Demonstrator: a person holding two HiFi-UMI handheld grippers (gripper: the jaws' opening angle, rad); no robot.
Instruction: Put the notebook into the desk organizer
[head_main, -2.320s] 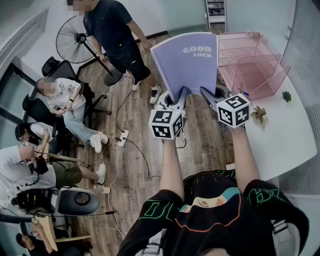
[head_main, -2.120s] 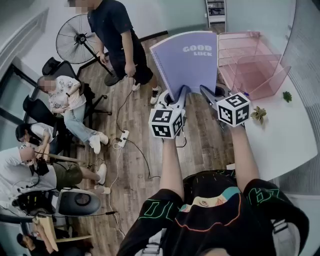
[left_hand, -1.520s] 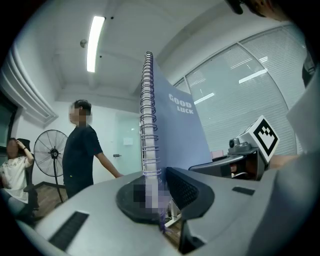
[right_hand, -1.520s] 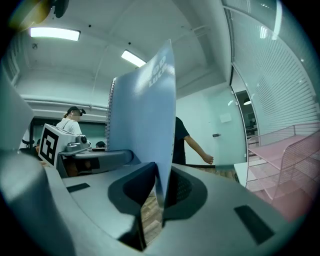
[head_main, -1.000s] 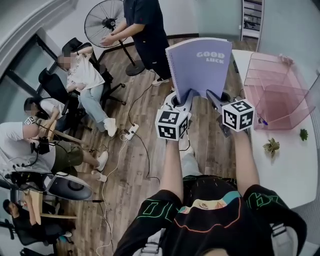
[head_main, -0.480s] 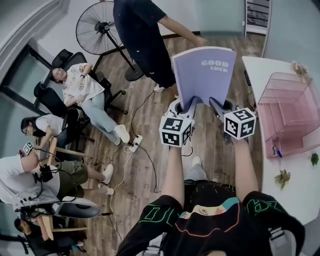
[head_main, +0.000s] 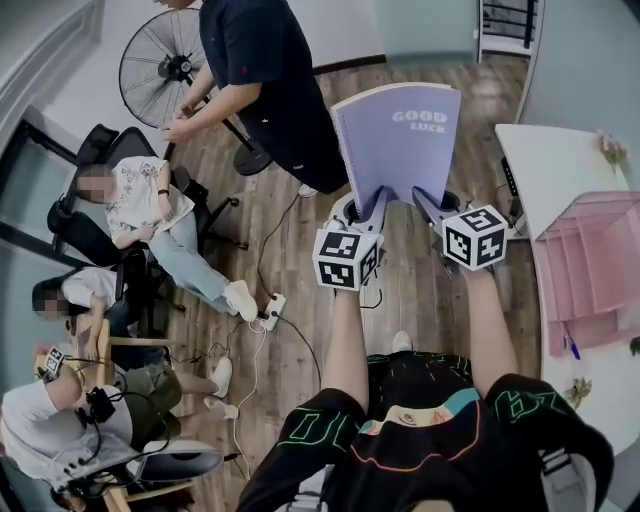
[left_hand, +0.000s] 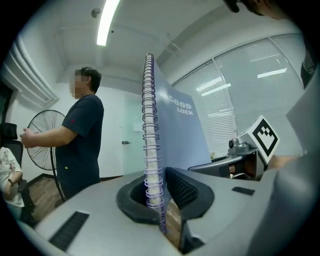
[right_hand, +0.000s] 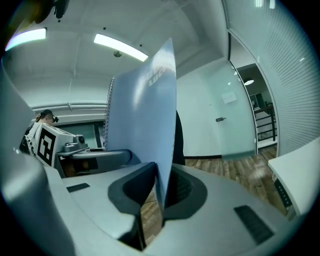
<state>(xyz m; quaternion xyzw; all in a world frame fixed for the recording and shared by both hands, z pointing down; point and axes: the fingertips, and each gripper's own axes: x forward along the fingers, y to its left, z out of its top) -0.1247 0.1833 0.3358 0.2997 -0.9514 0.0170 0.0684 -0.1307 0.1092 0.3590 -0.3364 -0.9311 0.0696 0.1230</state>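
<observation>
Your left claw (head_main: 363, 206) pinches the notebook (head_main: 395, 140) by its spiral spine and your right claw (head_main: 426, 205) pinches its open edge, upright, well left of the desk organizer (head_main: 596, 272). It is likely light and floppy, so grip at the bottom corners.

Both arms stretched forward, roughly parallel, left forearm (head_main: 343, 335) and right forearm (head_main: 487, 325) bare below short sleeves. Left tongs (head_main: 366, 204) and right tongs (head_main: 426, 202) sit side by side, near each other, pointing away from the body. Left marker cube (head_main: 345, 258) and right marker cube (head_main: 473, 236) face up toward the head. Left tongs clamped on the bottom of the spiral-bound edge of the notebook (head_main: 395, 140). Right tongs clamped on the bottom of the opposite edge. Both jaw pairs are nearly together, pads pressing the covers. Notebook held upright between the two.
</observation>
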